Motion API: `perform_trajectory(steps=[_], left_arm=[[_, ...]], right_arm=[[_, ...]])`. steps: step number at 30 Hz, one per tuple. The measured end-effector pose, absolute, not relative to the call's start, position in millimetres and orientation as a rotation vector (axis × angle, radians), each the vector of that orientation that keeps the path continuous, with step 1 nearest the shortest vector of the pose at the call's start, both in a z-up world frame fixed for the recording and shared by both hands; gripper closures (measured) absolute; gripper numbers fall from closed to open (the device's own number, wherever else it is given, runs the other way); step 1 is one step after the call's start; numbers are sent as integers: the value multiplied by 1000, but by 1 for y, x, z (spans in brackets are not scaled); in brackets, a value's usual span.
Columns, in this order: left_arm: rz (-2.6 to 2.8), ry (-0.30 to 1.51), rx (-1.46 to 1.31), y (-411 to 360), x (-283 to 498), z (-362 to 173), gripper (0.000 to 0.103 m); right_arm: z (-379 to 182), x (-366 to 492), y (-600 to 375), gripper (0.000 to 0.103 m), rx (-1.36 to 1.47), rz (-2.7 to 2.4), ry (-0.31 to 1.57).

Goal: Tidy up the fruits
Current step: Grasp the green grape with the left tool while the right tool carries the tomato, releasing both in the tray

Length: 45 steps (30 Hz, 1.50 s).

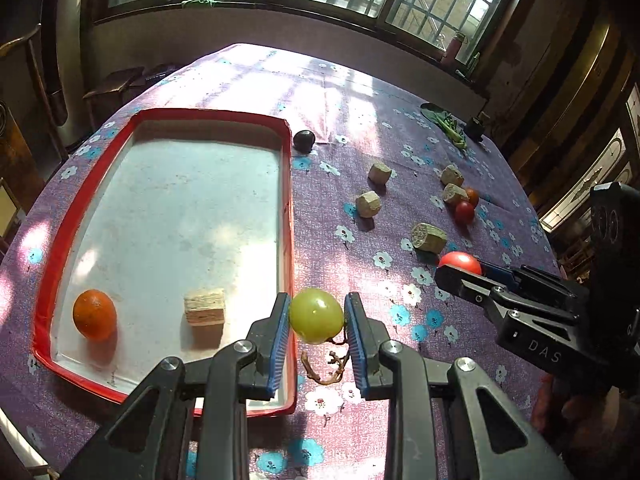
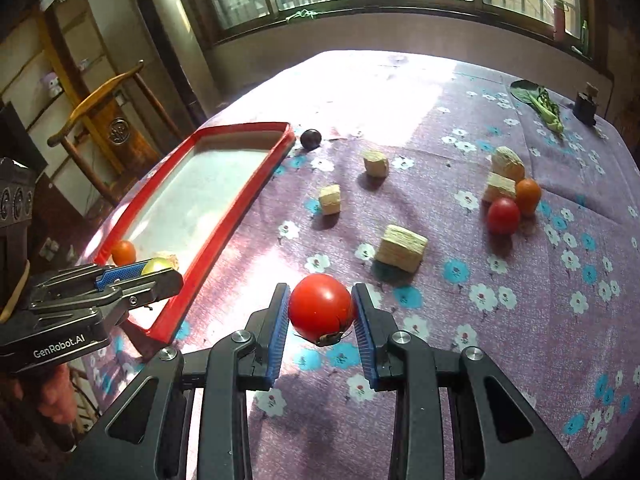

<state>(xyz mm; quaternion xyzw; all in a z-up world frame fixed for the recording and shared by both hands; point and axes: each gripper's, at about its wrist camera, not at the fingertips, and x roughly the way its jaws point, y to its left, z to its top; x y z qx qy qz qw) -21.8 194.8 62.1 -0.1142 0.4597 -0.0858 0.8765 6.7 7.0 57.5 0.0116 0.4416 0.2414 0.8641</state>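
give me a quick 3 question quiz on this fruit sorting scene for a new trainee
1. True or false: the left gripper is shut on a green grape.
2. What does the right gripper hold? A) a dark plum B) a red tomato C) a beige block
3. Fill in: inside the red-rimmed tray lie an orange fruit and a ____.

Key
1. True; both blue pads touch it.
2. B, the red tomato. The dark plum sits on the tablecloth by the tray's far corner.
3. Beige block.
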Motion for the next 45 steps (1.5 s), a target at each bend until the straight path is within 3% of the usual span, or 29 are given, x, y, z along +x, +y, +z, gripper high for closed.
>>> perform_trajectory(steps=[15, 38, 41, 45], left_arm=[[50, 949, -244, 308, 19, 41, 73], [54, 1019, -201, 306, 38, 12, 72], [46, 1026, -223, 308, 37, 12, 66], [60, 1022, -240, 310, 31, 14, 58]], right_arm=[[44, 54, 153, 73, -93, 674, 967], [22, 63, 174, 72, -118, 659, 1037], [24, 60, 172, 66, -118, 654, 1032], [28, 55, 166, 66, -119, 641, 1025]])
